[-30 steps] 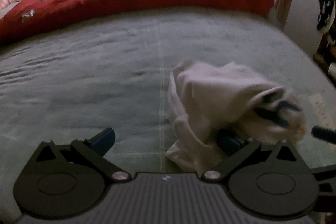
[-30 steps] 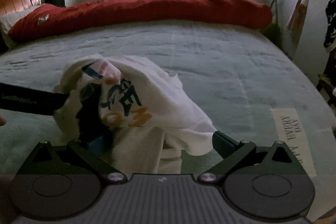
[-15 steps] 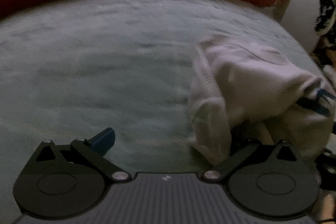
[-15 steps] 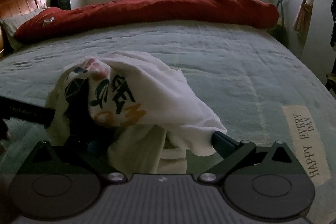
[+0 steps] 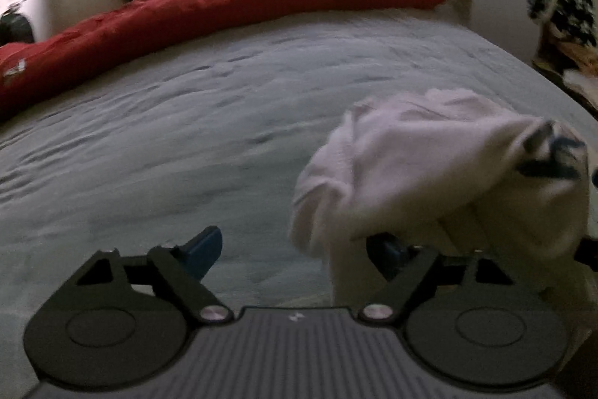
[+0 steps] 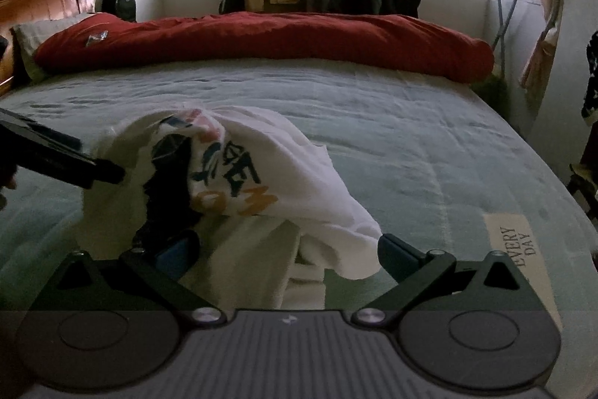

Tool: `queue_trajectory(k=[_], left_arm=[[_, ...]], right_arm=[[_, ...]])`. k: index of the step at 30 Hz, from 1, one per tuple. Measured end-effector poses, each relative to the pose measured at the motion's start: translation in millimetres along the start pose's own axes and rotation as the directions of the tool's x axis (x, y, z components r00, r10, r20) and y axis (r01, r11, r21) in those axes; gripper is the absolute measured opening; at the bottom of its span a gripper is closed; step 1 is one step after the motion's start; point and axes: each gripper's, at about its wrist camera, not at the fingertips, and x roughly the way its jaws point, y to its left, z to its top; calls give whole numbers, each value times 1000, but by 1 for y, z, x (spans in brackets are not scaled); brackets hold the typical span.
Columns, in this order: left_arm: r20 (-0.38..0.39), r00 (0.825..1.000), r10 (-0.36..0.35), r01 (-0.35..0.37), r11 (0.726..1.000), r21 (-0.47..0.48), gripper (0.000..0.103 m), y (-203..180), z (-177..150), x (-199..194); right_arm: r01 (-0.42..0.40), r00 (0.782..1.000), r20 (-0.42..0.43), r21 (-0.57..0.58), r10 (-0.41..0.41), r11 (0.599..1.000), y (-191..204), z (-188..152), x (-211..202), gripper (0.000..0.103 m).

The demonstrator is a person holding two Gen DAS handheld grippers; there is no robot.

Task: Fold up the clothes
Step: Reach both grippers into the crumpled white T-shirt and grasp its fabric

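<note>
On the pale label [image 6: 523,245] sewn to the bed cover [image 6: 411,144] at your right, you read "EVERY DAY", the letters running sideways up the strip; whatever stands below those words is cut off by your right gripper's body. On the white shirt [image 6: 261,174] bunched in front of you there is a print of dark and orange block letters, but it is crumpled and you cannot read it as a word.

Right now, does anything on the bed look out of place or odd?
Only the white T-shirt: it sits bunched in a lump on the grey bedspread, its print crumpled, not laid flat. Nothing looks spilled or damaged.
</note>
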Motion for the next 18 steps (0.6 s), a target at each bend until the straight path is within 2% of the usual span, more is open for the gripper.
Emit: queue_trajectory(k=[6, 8, 13, 16, 18], left_arm=[[13, 999, -32, 32, 999, 31, 86, 2, -9, 13], [8, 999, -47, 47, 999, 6, 88, 7, -13, 18], [-10, 994, -111, 110, 990, -94, 97, 26, -25, 32], [-6, 991, -131, 130, 988, -78, 102, 31, -29, 38], [-7, 991, -136, 135, 989, -64, 102, 32, -30, 42]], right_arm=[[-16, 999, 33, -77, 19, 997, 4, 3, -4, 103], [-22, 999, 32, -118, 26, 993, 5, 4, 0, 103], [-82, 997, -4, -201, 82, 976, 2, 1, 18, 103], [-126, 992, -37, -238, 120, 963, 0, 1, 27, 103], [-152, 988, -81, -262, 135, 953, 1, 5, 35, 103]])
